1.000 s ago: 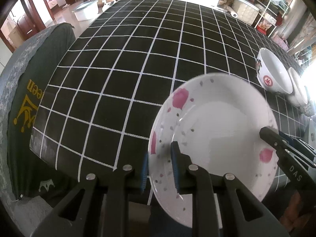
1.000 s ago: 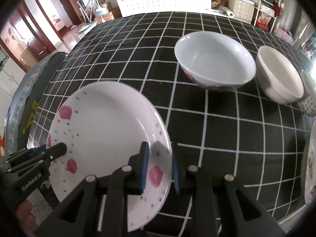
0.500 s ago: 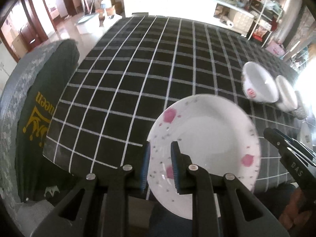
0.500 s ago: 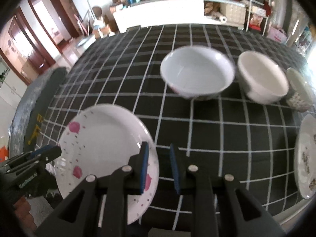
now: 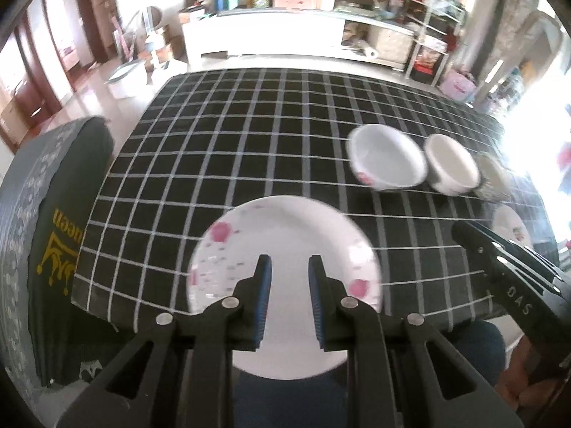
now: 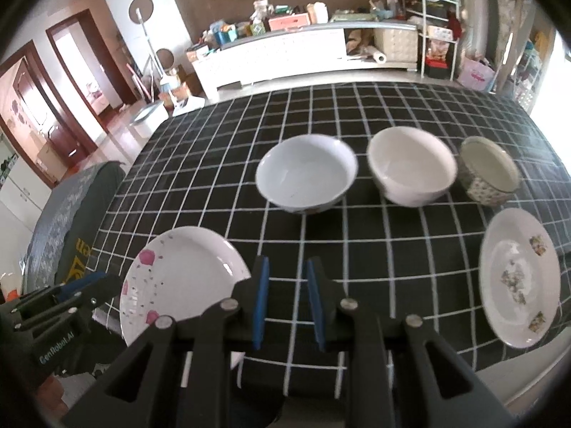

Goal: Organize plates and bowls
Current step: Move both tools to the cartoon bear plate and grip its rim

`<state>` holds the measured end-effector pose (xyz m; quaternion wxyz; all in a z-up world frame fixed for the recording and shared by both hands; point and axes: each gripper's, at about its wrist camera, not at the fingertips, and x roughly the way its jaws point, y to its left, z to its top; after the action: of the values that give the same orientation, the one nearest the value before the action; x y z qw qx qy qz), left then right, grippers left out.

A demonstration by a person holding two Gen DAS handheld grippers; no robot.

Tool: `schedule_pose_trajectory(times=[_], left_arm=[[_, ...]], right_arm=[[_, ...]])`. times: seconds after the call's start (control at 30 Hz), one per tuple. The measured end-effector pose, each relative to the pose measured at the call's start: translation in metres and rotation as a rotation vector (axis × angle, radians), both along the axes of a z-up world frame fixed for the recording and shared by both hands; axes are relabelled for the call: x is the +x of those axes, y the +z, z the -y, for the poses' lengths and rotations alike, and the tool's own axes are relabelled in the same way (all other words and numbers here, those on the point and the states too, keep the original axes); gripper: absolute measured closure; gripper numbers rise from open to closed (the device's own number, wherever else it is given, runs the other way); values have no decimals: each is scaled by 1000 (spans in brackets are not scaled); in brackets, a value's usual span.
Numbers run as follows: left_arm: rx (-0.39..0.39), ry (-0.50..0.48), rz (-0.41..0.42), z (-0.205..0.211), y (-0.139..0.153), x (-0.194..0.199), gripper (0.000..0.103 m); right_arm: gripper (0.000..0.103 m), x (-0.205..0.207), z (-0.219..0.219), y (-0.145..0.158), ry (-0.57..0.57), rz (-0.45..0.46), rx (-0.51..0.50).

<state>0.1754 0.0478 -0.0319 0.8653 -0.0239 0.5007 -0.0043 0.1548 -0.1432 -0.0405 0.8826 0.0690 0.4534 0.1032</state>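
A white plate with pink spots [image 5: 285, 246] lies at the table's near left edge, partly over it; it also shows in the right wrist view [image 6: 182, 278]. My left gripper [image 5: 288, 271] is above its near part, slightly open and empty. My right gripper [image 6: 285, 278] is slightly open and empty, just right of the plate. Three bowls stand in a row: a pale blue-white one [image 6: 307, 174], a white one [image 6: 410, 167] and a patterned one [image 6: 489, 171]. A floral plate [image 6: 517, 281] lies at the right edge.
The table carries a black cloth with a white grid [image 6: 357, 235]. A chair with a grey-green cover [image 5: 46, 235] stands at the left. A white cabinet [image 6: 303, 53] and shelves stand beyond the table.
Both grippers have let go of the pink-spotted plate and drawn back and up. The plate now rests on the table's near edge.
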Motion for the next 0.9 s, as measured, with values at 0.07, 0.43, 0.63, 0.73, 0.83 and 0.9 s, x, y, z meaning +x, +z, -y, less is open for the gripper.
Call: schedule_pose_trajectory(times=[0.07, 0.43, 0.63, 0.73, 0.83, 0.9], left_arm=[[2, -40, 8, 22, 4, 0, 84], [1, -228, -2, 129, 2, 7, 84], [2, -330, -11, 187, -5, 24, 84], [11, -374, -27, 215, -13, 34, 84], [11, -429, -46, 243, -22, 46, 84], [17, -450, -54, 256, -28, 53, 84]], right_arm=[[76, -5, 13, 5, -23, 9, 5], [76, -19, 112, 0, -227, 4, 36], [76, -26, 177, -16, -379, -38, 66], [76, -29, 208, -23, -445, -54, 72], [76, -32, 236, -29, -507, -69, 76], [76, -33, 251, -33, -540, -78, 60]])
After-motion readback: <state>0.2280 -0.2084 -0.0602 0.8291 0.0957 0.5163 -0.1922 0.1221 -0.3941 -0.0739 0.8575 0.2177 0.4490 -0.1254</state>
